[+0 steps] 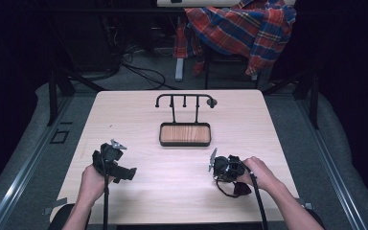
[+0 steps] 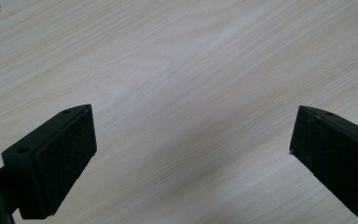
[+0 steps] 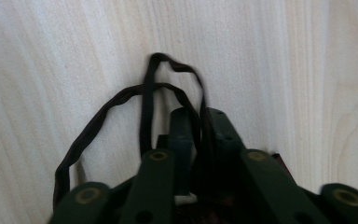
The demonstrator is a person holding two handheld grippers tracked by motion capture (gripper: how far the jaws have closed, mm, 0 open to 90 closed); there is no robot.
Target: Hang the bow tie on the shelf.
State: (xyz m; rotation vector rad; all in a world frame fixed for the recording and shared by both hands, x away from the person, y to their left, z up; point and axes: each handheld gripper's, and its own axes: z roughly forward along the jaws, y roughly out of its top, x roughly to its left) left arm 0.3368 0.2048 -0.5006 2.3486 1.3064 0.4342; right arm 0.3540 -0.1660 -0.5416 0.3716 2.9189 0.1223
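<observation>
The right gripper is clamped on a thin dark strap loop lying on the pale wooden table near its front right edge; what the strap belongs to is hidden under the jaws. The left gripper hangs wide apart over bare wood, grasping nothing.

Dark looped strap lying slack on pale table

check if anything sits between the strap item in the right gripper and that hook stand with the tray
Nothing visible does. The right gripper is shut on the black strap, and bare table lies between it and the hook stand above its tray.
</observation>
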